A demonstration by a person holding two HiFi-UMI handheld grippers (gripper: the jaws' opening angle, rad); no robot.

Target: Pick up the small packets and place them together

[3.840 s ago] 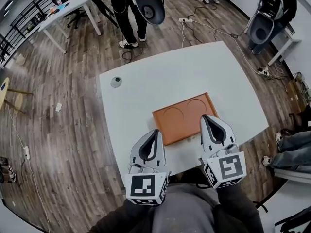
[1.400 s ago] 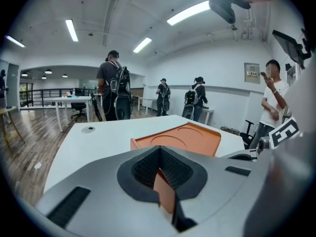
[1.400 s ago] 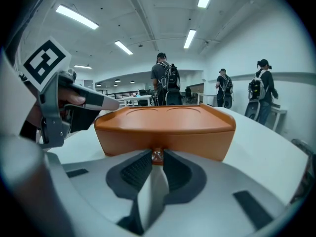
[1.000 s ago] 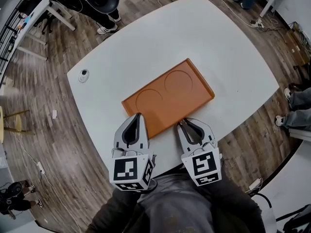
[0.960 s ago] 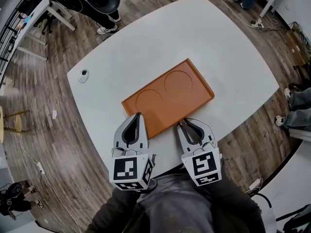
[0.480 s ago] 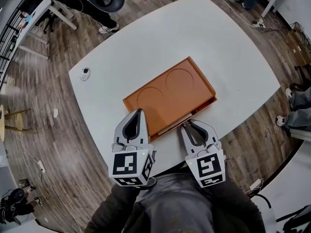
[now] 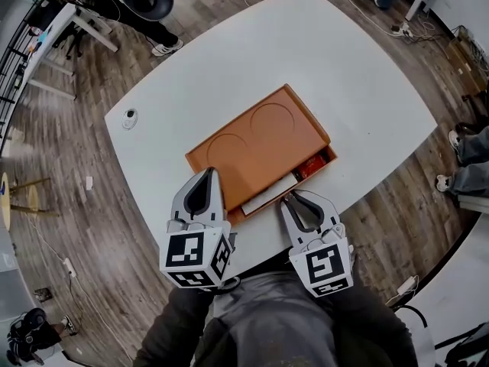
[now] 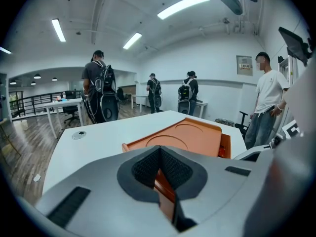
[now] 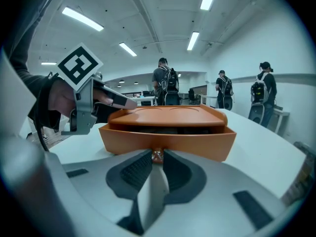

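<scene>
An orange box (image 7: pixel 256 140) with two round dents in its lid lies on the white table (image 7: pixel 344 75). Its drawer (image 9: pixel 168 138) is slid partly out toward me. Inside it I see a long white packet (image 7: pixel 269 193) and a red packet (image 7: pixel 312 164). My right gripper (image 7: pixel 288 198) is shut on the drawer's small knob (image 9: pixel 157 155). At the box's near left corner, my left gripper (image 7: pixel 208 173) is shut on the orange edge (image 8: pixel 163 181). The drawer's inside is dark in the right gripper view.
A round grey grommet (image 7: pixel 130 117) sits near the table's far left corner. Several people with backpacks (image 8: pixel 98 95) stand beyond the table, and one person (image 8: pixel 269 100) stands close at its right side. Another table (image 7: pixel 65 25) stands at the far left.
The drawer was closed a second ago and has since slid out toward me with my right gripper on its knob. The white and red packets have come into view. The left gripper stayed put.
</scene>
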